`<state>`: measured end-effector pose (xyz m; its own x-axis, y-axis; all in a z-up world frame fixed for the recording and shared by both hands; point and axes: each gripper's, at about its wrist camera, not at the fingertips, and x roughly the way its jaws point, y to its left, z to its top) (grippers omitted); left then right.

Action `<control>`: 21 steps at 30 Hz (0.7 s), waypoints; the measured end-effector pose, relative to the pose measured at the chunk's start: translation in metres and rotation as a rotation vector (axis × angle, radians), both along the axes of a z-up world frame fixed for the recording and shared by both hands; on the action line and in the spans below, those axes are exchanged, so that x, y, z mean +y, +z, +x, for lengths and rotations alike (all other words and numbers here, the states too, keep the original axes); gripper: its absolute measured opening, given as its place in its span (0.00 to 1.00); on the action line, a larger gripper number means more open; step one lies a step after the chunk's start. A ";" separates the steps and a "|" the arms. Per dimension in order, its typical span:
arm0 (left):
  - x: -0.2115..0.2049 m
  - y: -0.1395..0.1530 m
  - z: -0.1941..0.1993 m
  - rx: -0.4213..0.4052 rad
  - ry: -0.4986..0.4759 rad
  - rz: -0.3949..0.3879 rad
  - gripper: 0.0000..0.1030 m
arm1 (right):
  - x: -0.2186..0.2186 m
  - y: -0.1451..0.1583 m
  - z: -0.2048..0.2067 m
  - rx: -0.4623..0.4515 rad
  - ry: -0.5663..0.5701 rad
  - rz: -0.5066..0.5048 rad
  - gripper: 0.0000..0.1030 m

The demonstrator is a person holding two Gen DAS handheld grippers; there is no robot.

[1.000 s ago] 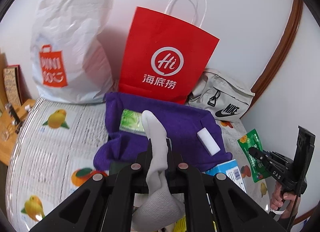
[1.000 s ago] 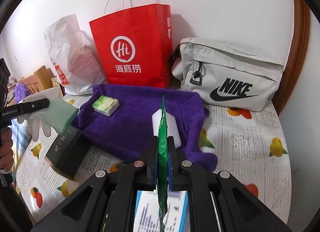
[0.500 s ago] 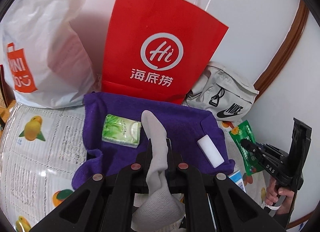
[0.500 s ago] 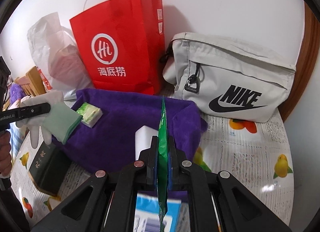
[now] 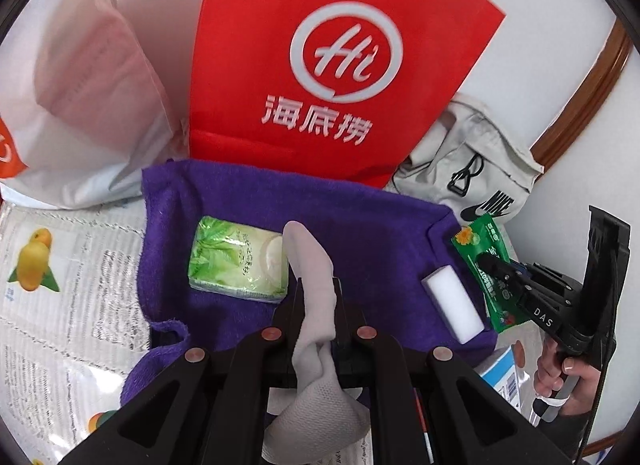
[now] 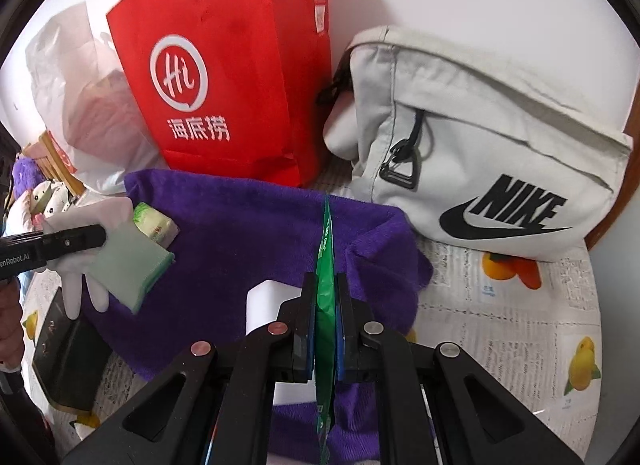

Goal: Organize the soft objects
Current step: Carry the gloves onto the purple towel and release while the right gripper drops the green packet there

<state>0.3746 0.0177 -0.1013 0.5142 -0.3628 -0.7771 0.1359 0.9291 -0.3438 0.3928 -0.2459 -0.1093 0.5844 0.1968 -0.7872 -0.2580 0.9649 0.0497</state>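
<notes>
My left gripper [image 5: 317,285] is shut on a white glove [image 5: 310,265] with a pale green cuff [image 6: 124,265], held above the purple towel [image 5: 360,225]. A green tissue pack [image 5: 236,261] and a white sponge block [image 5: 454,311] lie on the towel. My right gripper [image 6: 325,281] is shut on a flat green packet [image 6: 325,257], held edge-on over the towel [image 6: 248,233] near the white block [image 6: 266,305]. In the left wrist view the right gripper [image 5: 490,265] hangs at the towel's right edge with the packet [image 5: 486,261].
A red paper bag [image 5: 340,77] stands behind the towel, a white plastic bag [image 5: 80,85] to its left and a grey Nike pouch [image 6: 480,153] to its right. A dark box [image 6: 68,357] and a blue-white box [image 5: 500,373] lie on the fruit-print tablecloth [image 6: 520,325].
Both grippers have moved forward and down toward the purple towel, which now fills more of each view. Each keeps its hold on its item.
</notes>
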 end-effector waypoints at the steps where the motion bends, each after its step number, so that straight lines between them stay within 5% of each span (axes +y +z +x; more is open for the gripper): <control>1: -0.001 -0.003 0.002 0.012 -0.004 0.011 0.08 | 0.001 -0.003 0.001 0.005 0.004 -0.007 0.07; 9: 0.006 -0.013 0.013 0.046 0.004 0.053 0.12 | 0.006 -0.020 0.009 0.059 0.000 -0.032 0.08; 11: 0.008 -0.013 0.016 0.050 0.012 0.065 0.21 | 0.009 -0.022 0.010 0.067 0.006 -0.037 0.08; 13: 0.010 -0.012 0.017 0.051 0.036 0.097 0.45 | 0.010 -0.023 0.010 0.073 0.016 -0.041 0.10; 16: 0.012 -0.004 0.013 0.018 0.061 0.154 0.54 | 0.011 -0.020 0.009 0.066 0.031 -0.014 0.27; 18: 0.015 0.000 0.011 0.012 0.063 0.146 0.54 | 0.011 -0.014 0.007 0.039 0.023 0.003 0.48; 21: 0.019 0.006 0.007 0.008 0.075 0.141 0.54 | 0.010 -0.002 0.001 0.014 0.028 0.032 0.48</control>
